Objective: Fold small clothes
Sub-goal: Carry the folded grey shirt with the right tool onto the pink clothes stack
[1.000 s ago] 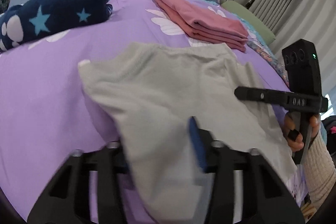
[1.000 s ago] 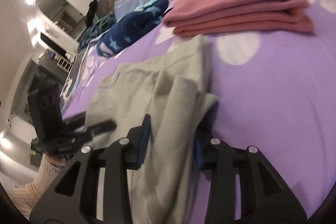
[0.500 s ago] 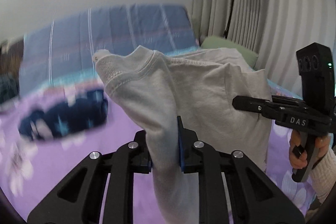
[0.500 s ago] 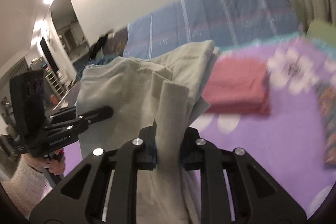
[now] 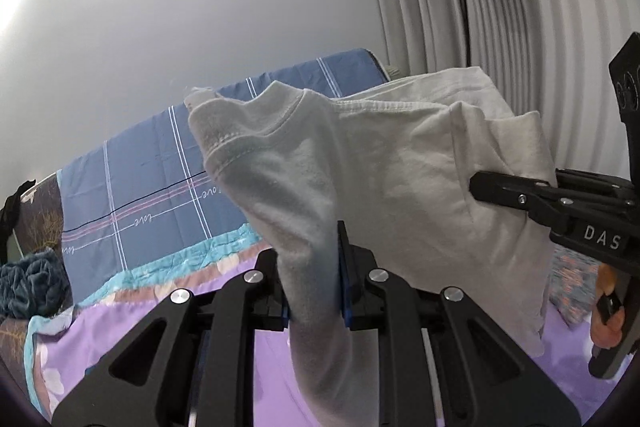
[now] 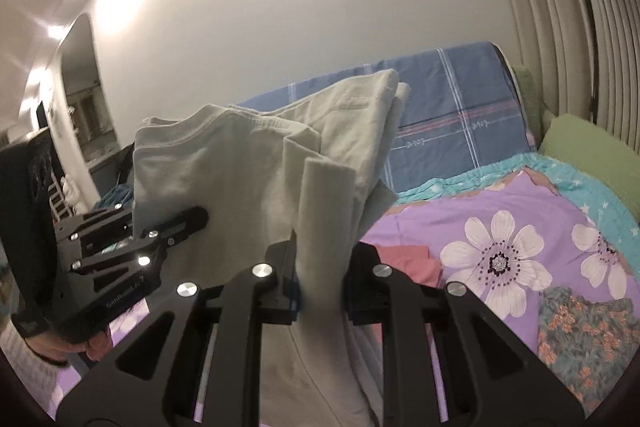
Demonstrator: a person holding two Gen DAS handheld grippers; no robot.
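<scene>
Lifted off the purple bed (image 6: 520, 211), the grey shirt (image 5: 380, 179) hangs between 2 clamps, left gripper (image 5: 314, 287) and right gripper (image 6: 320, 279) both pinching it, probably to straighten it for folding

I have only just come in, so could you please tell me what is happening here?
A person is folding small clothes on a bed, with tongs in each hand. Both tongs are shut on one pale grey top: the left tongs pinch one part of it, and the right tongs pinch another. The top hangs in the air between them, above the purple sheet. A pink garment lies on the bed behind it.
</scene>
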